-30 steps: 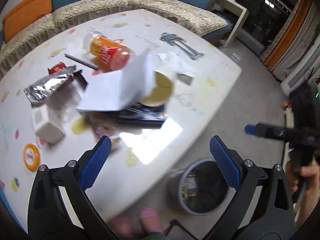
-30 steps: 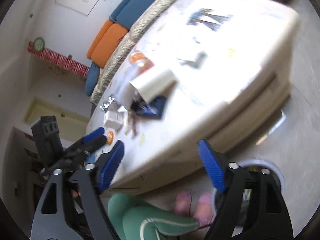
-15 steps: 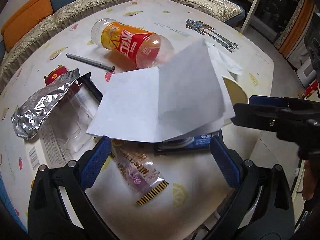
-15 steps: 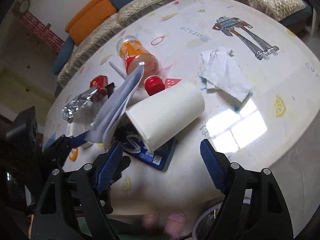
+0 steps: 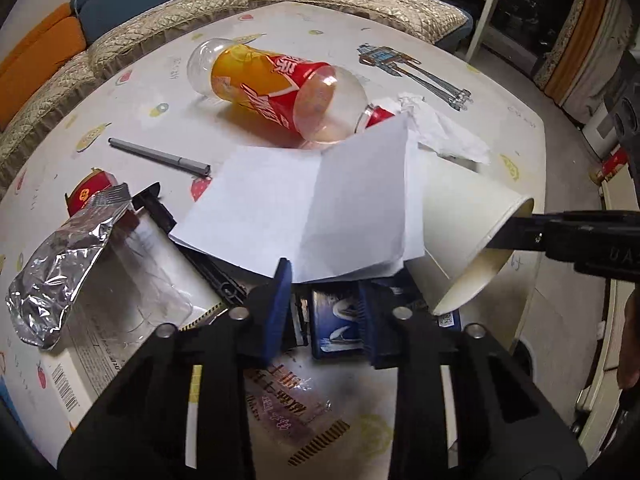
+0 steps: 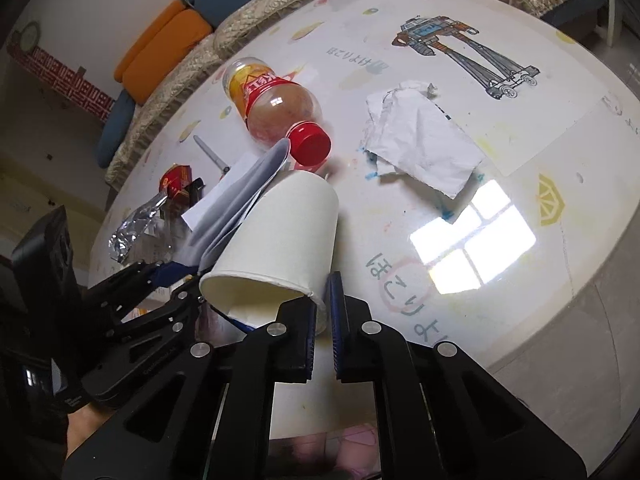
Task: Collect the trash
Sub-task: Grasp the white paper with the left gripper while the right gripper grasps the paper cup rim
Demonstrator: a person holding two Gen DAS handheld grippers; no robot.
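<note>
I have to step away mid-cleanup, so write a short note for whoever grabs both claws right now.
Left claw: closing on the near edge of the folded paper; whether it grips yet I cannot tell.
Right claw: shut on the rim of the paper cup, which lies on its side.
On the table: bottle, crumpled tissue, foil wrapper, pen, blue packet, snack wrapper.
Done: cup gripped.
Left: bin the cup and paper, then collect the rest. No bin shows in these views.
</note>
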